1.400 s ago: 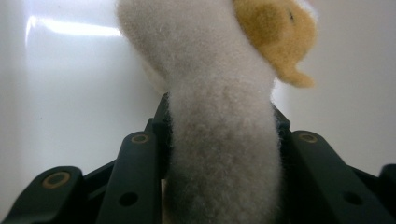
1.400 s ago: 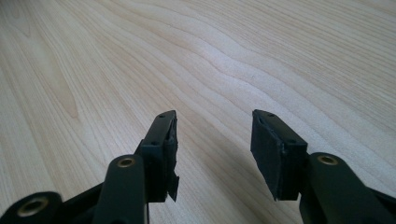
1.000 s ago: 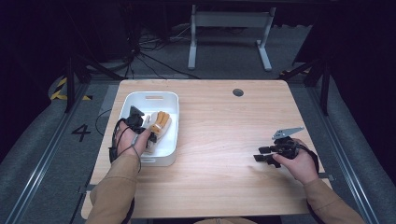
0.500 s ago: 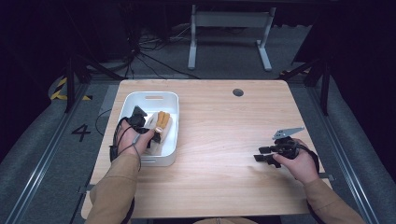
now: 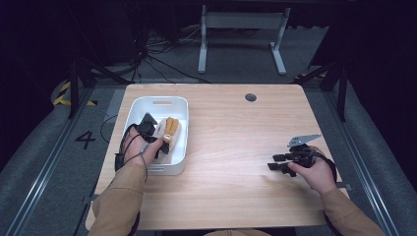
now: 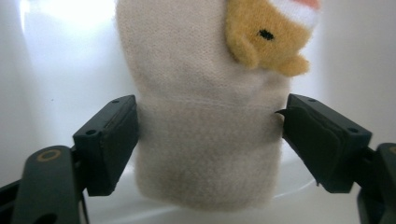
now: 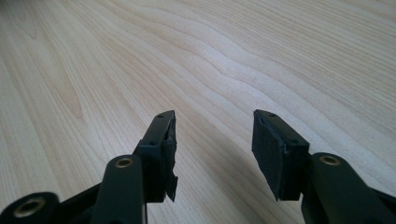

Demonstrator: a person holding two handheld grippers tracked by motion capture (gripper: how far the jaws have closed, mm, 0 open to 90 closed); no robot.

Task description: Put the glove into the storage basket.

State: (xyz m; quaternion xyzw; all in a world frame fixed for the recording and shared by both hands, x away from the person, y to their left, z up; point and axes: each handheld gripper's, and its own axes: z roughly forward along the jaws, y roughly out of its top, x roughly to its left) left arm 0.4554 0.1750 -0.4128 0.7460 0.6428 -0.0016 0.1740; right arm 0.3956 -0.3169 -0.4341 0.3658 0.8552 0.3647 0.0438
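I'm on the left side first: my left gripper (image 5: 156,133) sits down inside the white rectangular plastic bin (image 5: 180,105) near the table's left edge. Its jaws have just been opening, and in the left gripper view they now stand wide with the cream knitted sock carrying a yellow plush animal face (image 6: 210,116) between them. The left pad is right at the sock's edge, the right pad is a touch off it, and neither one squeezes the fabric. So that's a released grip, the sock no longer clamped.

The sock lies in the bin (image 6: 60,56), its open cuff end toward the camera, the plush face at the far end, with a white and pinkish band above it. From the high view I see the sock (image 5: 169,129) lying lengthwise in the bin's middle, pale cream and orange-yellow, just ahead of my left hand (image 5: 133,147).

Over on the right, my right gripper (image 5: 279,162) rests low over the light wooden table (image 5: 231,147), well apart from the bin. In the right gripper view its two black jaws are spread apart over bare wood grain (image 7: 233,56), gripping nothing. My right hand (image 5: 317,173) wraps the gripper's body, grey plate on top.
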